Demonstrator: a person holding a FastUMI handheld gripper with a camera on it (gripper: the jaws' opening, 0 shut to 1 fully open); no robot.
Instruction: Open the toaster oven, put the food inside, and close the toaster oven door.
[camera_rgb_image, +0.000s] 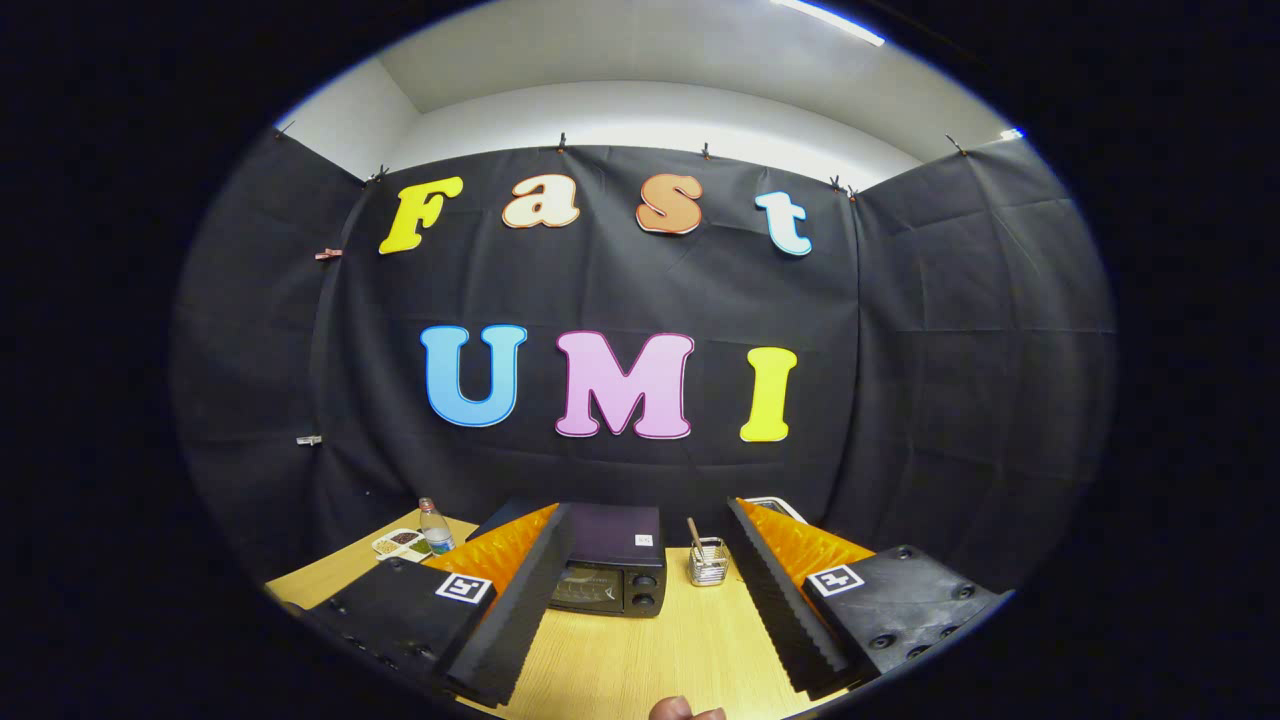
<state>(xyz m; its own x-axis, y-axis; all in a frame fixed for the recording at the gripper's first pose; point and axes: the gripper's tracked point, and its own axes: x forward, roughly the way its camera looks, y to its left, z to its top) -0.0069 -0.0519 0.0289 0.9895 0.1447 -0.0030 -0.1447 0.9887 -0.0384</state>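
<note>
The gripper (648, 600) is hovering low in the frame with its two fingers spread wide apart, holding nothing; bare tabletop is showing in the gap between them. One finger (520, 610) is lying at lower left, the other at lower right. The toaster oven (610, 565) is sitting on the wooden table (640, 650) beyond the fingers, just left of the centre line, with its door shut and its left part hiding behind the left finger. To its right, between the oven and the right finger, a small wire cup (708, 562) is standing with a stick poking out of it. Farther left of the left finger, a clear bottle (434, 527) is standing beside a divided tray of food (400, 543). A fingertip (680, 709) is peeking in at the bottom centre.
</note>
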